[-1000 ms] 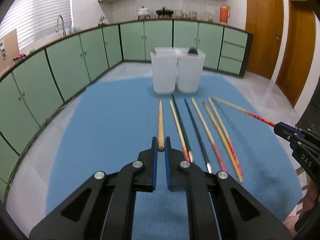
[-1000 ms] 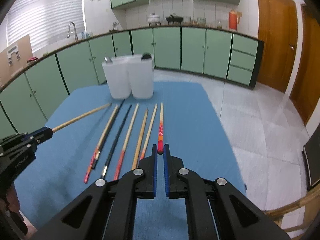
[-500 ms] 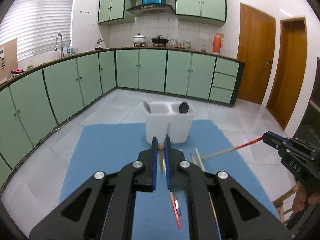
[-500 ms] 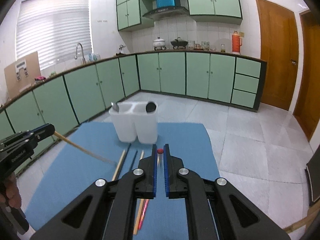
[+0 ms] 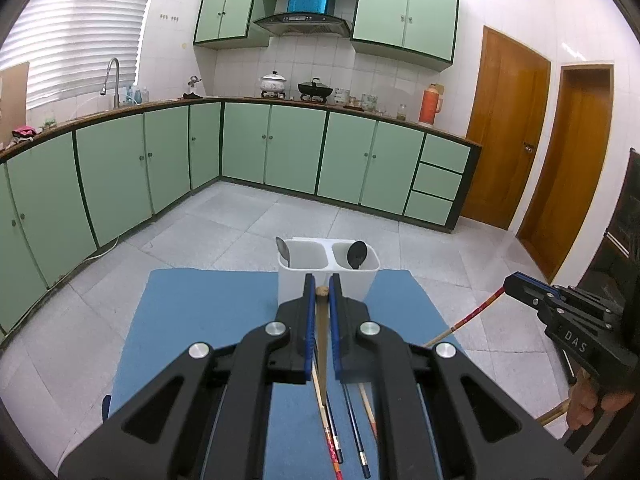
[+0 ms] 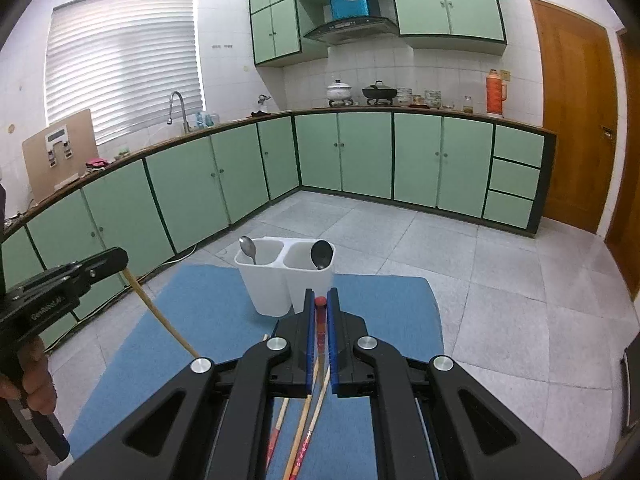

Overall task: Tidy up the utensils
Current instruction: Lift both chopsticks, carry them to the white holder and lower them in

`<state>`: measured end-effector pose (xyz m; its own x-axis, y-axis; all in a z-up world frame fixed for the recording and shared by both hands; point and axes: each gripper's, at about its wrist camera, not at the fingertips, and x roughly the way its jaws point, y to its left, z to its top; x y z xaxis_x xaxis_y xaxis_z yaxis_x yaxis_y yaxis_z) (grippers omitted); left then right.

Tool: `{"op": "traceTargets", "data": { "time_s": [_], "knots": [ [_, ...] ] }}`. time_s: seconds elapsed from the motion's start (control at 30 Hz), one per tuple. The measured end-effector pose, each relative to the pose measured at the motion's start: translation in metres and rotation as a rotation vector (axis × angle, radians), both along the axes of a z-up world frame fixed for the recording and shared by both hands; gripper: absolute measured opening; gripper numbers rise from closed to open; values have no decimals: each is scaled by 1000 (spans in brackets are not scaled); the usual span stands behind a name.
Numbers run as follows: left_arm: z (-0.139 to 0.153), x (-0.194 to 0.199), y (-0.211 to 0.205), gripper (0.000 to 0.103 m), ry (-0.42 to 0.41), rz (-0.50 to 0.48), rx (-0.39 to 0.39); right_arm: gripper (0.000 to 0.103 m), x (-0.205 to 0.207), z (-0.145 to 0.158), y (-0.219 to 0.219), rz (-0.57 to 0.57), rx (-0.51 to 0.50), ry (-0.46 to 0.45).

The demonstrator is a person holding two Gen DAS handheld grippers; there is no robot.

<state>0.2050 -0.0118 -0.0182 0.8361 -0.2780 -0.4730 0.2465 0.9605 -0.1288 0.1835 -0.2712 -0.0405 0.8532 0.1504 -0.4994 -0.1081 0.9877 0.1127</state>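
A plain wooden chopstick [image 5: 321,320] is pinched between the blue-padded fingers of the left gripper [image 5: 321,293]; its blunt end shows at the fingertips and its shaft slopes down toward the blue mat [image 5: 208,320]. In the right wrist view the same chopstick [image 6: 160,316] is seen from the side, slanting from the left gripper [image 6: 116,260] at the left edge down to the mat [image 6: 392,320], with part of the person's left hand [image 6: 30,376] visible on the handle.

A red-tipped chopstick [image 6: 319,320] is pinched between the fingers of the right gripper [image 6: 319,300], its red end showing at the fingertips. In the left wrist view this chopstick [image 5: 472,314] is seen as a long shaft, red near the right gripper [image 5: 510,282] and pale wood lower down, pointing down and to the left toward the mat; the person's right hand [image 5: 592,404] is seen at the far right edge.

A white two-compartment holder [image 5: 328,280] stands at the far end of the mat. A silver spoon [image 5: 283,251] leans in the left compartment and a dark spoon [image 5: 356,255] in the right; the right wrist view shows the same holder [image 6: 280,284], silver spoon [image 6: 249,249] and dark spoon [image 6: 321,255].

The remaining chopsticks [image 5: 352,420] lie on the near part of the mat, partly hidden under the gripper body; dark ones are made out only in the left wrist view, while the right wrist view shows pale and red-patterned ones [image 6: 300,436]. Green kitchen cabinets [image 5: 280,148] line the far wall.
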Motion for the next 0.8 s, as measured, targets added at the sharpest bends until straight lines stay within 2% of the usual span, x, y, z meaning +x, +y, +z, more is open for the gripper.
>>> {"op": "traceTargets", "data": {
  "time_s": [0.4, 0.8],
  "knots": [
    [29, 11, 0, 6, -78, 25, -4, 6, 10, 28, 2, 34, -12, -63],
    [80, 45, -8, 6, -208, 48, -40, 6, 45, 93, 4, 51, 1, -201]
  ]
}}
